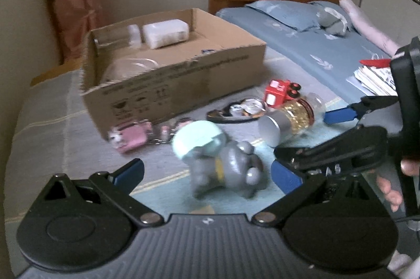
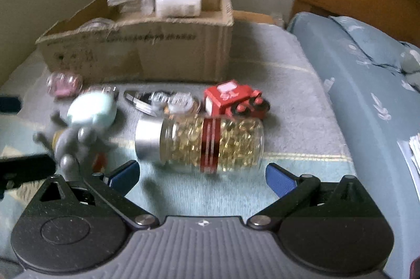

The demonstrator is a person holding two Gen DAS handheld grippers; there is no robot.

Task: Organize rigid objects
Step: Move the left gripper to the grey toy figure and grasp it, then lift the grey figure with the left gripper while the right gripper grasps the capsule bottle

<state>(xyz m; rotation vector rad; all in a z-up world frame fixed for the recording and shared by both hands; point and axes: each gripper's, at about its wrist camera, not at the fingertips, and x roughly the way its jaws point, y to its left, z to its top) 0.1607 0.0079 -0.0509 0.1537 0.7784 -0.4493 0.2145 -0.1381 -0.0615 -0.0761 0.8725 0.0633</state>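
A grey toy figure (image 1: 223,166) with a pale green cap lies on the blanket between the wide-apart blue fingertips of my left gripper (image 1: 207,174), which is open and not touching it. The same grey toy figure (image 2: 76,140) shows at the left of the right wrist view. A glass jar (image 2: 210,142) of gold capsules, with a silver lid and a red band, lies on its side just beyond my open right gripper (image 2: 203,178). A red toy truck (image 2: 231,100) sits behind the jar. A pink toy (image 1: 131,137) rests against the cardboard box (image 1: 183,79).
The open box holds a white packet (image 1: 165,32) and clear containers. Keyrings (image 1: 236,110) lie between the box and the jar. A blue-sheeted bed (image 1: 315,48) with a wooden headboard and a paper stack (image 1: 372,79) is at the right. A hand (image 1: 391,189) grips the right tool.
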